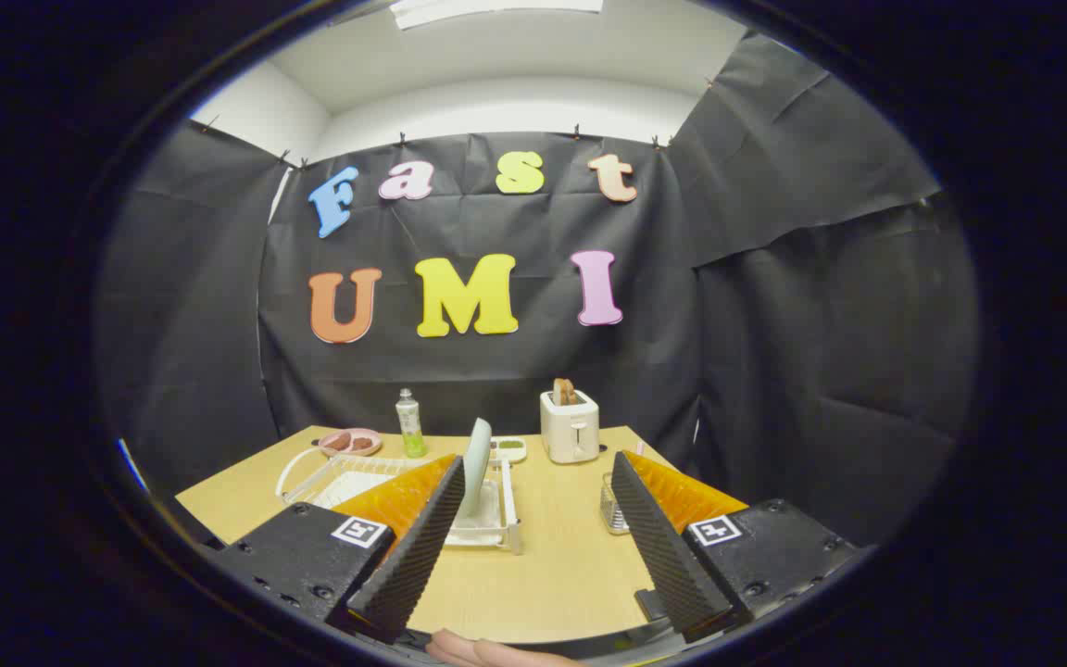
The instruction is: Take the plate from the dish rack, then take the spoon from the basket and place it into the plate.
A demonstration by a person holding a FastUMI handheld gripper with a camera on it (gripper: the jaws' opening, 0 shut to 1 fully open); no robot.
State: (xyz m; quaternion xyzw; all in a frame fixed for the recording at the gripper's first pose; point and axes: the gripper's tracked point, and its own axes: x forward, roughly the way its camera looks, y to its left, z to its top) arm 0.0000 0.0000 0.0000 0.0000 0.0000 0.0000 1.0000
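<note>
Gripper [533, 468]: fingers spread wide, holding nothing; bare tabletop shows in the gap between them.
Left finger [418, 547]: its tip sits at about 7 o'clock from the plate, just in front of the plate's lower edge; whether they touch cannot be told.
Right finger [659, 547]: its tip stands well apart from the plate, close to the basket.
Plate [476, 466]: pale, standing on edge in the dish rack, seen nearly edge-on; it lies just ahead of the left fingertip, at roughly 11 o'clock from the midpoint between the fingertips.
Dish rack [506, 509]: white wire-and-tray frame on the table, extending to 9 o'clock behind the left finger.
Basket [613, 508]: small mesh holder on the table at 3 o'clock from the dish rack, partly hidden by the right finger; its contents cannot be made out.
Toaster [570, 426]: white, with bread in its slots, beyond the fingers at 1 o'clock from the plate.
Bottle [410, 424]: clear with green liquid, at 10 o'clock from the plate.
Pink dish [350, 442]: at 9 o'clock from the bottle, carrying dark food pieces.
Table [543, 574]: light wood surface.
Hand [487, 651]: part of a hand shows beneath the gripper, at 6 o'clock.
</note>
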